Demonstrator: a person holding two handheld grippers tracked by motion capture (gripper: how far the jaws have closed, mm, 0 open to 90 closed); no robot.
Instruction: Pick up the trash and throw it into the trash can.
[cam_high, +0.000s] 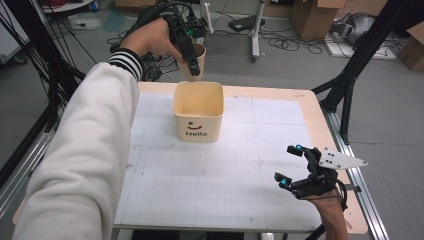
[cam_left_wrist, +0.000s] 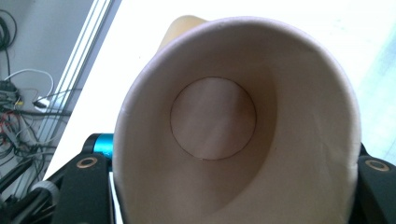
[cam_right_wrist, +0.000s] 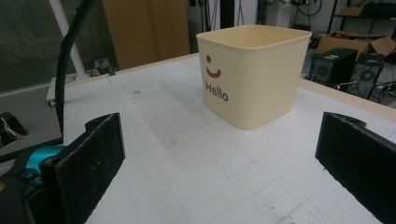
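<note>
My left gripper (cam_high: 192, 67) is raised above the far edge of the table, shut on the rim of a brown paper cup (cam_high: 195, 61). In the left gripper view the cup (cam_left_wrist: 219, 130) is squeezed to an oval between the jaws and its inside is empty. Just below and in front of it stands a cream square tub (cam_high: 198, 111) marked "Hello" with a smiley; the tub (cam_right_wrist: 254, 72) also appears in the right gripper view. My right gripper (cam_high: 289, 166) rests low over the table's near right corner, jaws wide open with nothing between them.
The white gridded table top (cam_high: 225, 170) ends in a wooden edge. Black frame posts (cam_high: 350, 85) stand at the right. Cables, stands and cardboard boxes (cam_high: 315, 15) lie on the floor beyond the table.
</note>
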